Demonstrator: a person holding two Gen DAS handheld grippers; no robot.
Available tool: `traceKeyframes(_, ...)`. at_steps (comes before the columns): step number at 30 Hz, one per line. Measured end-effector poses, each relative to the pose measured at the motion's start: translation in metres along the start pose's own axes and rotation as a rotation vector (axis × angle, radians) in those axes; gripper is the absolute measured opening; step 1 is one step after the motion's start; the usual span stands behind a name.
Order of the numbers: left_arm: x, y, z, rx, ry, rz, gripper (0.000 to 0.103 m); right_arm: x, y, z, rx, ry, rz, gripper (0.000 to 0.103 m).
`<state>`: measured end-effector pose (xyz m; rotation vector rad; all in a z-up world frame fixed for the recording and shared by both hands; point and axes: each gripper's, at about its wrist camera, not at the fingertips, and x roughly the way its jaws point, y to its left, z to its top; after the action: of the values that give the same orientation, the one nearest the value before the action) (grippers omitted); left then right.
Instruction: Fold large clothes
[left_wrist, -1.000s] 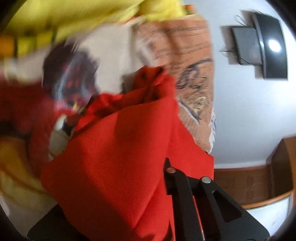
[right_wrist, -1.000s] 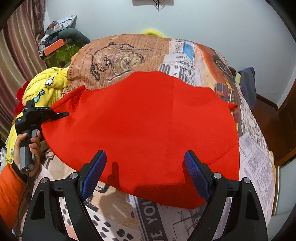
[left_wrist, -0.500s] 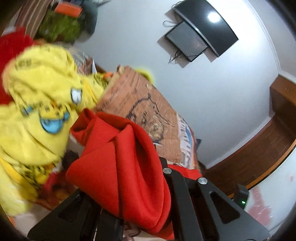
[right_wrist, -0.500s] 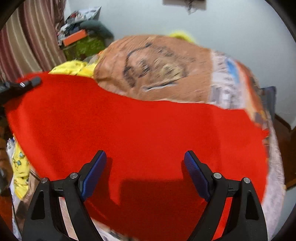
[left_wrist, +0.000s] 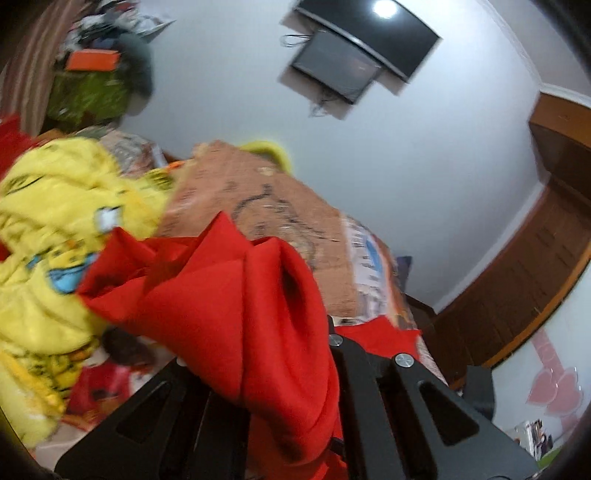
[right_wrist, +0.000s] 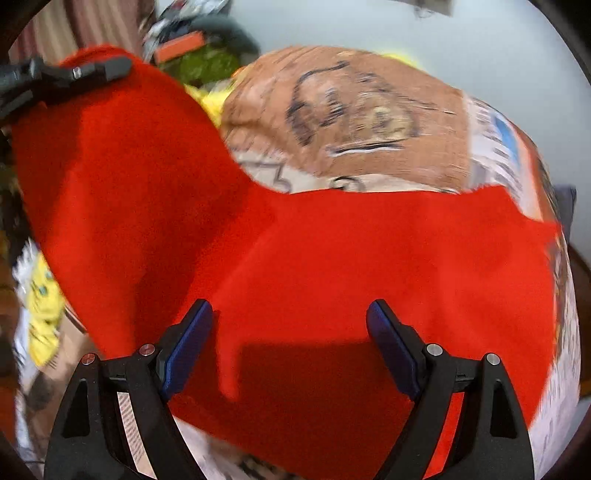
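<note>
A large red garment (right_wrist: 332, 258) lies spread over the bed's printed bedspread (right_wrist: 369, 110). Its left corner is pulled up off the bed, with my left gripper (right_wrist: 110, 70) shut on it at the top left of the right wrist view. In the left wrist view the bunched red cloth (left_wrist: 229, 295) fills the space between the left gripper's (left_wrist: 280, 354) black fingers and hides their tips. My right gripper (right_wrist: 290, 332) hovers open over the garment's near part. Its blue pads (right_wrist: 188, 343) stand wide apart with nothing pinched between them.
A crumpled yellow printed garment (left_wrist: 55, 206) lies on the bed's left side. Behind it is a heap of green and orange clutter (left_wrist: 88, 85) by a striped curtain. A dark screen (left_wrist: 369, 48) hangs on the white wall, with wooden panelling (left_wrist: 535, 258) to the right.
The left gripper has risen and rolled, lifting the red garment's corner high above the bed. The right gripper has shifted across over the cloth and stays open.
</note>
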<state>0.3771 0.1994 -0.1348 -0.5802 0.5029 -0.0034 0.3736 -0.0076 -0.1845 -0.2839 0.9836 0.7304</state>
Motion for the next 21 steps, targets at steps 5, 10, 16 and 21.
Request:
traceKeyframes(5,0.036,-0.070,-0.001,0.057,0.044,-0.075,0.002,-0.051,-0.063,-0.015,0.149,-0.096,-0.081,0.084)
traceKeyframes(10,0.084,-0.158,-0.037,0.219,0.146,-0.137,0.002,-0.096,-0.125,-0.045,0.265,-0.145,-0.175,0.084)
traceKeyframes(16,0.130,-0.226,-0.131,0.507,0.397,-0.184,0.002,-0.132,-0.176,-0.088,0.416,-0.164,-0.213,0.084)
traceKeyframes(21,0.144,-0.208,-0.179,0.522,0.539,-0.147,0.002,-0.146,-0.195,-0.107,0.475,-0.168,-0.215,0.084)
